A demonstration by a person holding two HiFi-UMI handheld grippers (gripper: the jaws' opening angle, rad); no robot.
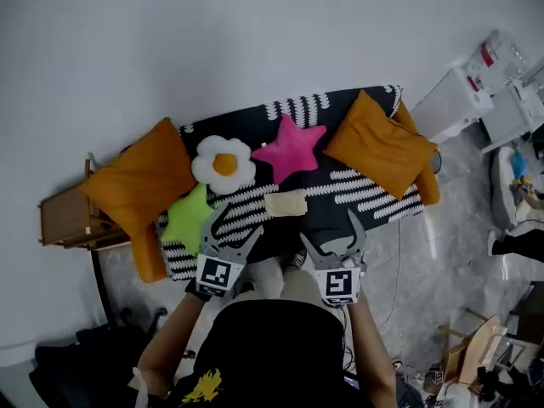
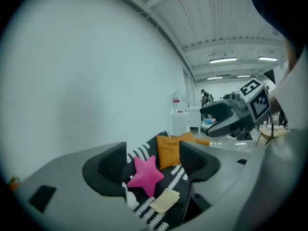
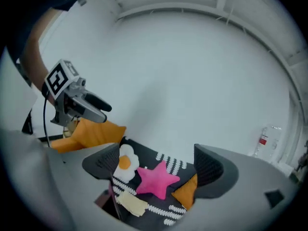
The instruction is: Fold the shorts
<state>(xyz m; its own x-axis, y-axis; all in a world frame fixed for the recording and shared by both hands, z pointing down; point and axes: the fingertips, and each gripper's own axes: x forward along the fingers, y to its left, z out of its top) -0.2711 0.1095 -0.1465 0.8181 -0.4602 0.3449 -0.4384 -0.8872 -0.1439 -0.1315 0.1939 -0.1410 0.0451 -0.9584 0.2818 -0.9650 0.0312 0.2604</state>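
Pale folded shorts [image 1: 286, 203] flat on a striped couch [image 1: 374, 204], just in front of a pink star [image 1: 291, 150], left gripper [image 1: 238, 226] and right gripper [image 1: 331, 232] hovering in front of the star, above the couch's near edge, jaws spread, empty.

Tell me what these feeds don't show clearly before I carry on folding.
- Head view: the folded pale cloth is too small to read its folds or edges.
- Head view: the couch's near edge is hidden behind the left tool, the right tool and the person's body.
- Left gripper view: the egg cushion is mostly behind a jaw.
- Right gripper view: the orange cushion is half hidden by a jaw.
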